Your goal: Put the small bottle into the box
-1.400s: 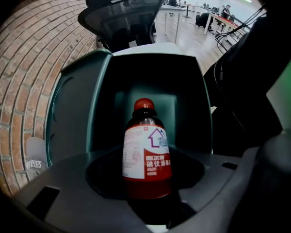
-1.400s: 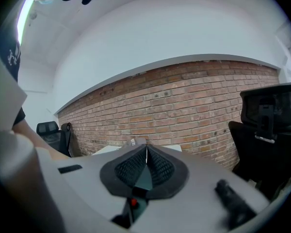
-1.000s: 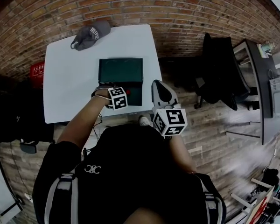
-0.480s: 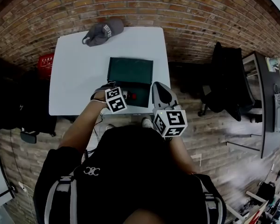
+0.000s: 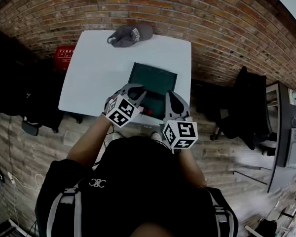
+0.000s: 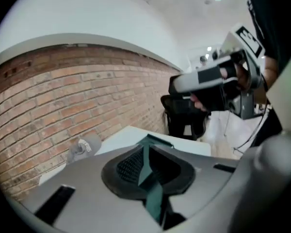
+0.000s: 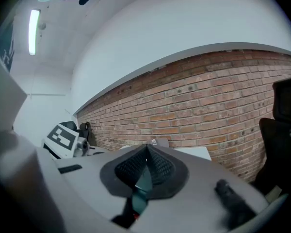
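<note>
The left gripper [image 6: 146,150] is up in the air over the near end of the box [image 5: 154,79]. Its two fingers [image 6: 125,167] have just been closing. Now they are together, with nothing between them. The right gripper [image 7: 146,154] is close beside it. Its fingers [image 7: 161,168] are together too, and they hold nothing.

The box is dark green and open. It sits on the white table [image 5: 96,73], just past the tips of both pairs of fingers.

The small bottle [image 5: 149,111] is at the near end of the box. It shows only as a little red spot, down below the finger tips and between the two grippers. It is too small to see more of it.

A grey cap [image 5: 131,33] lies at the far edge of the table, well past the box and the fingers. A black chair [image 5: 246,102] stands on the floor, off to the right of the right fingers.
</note>
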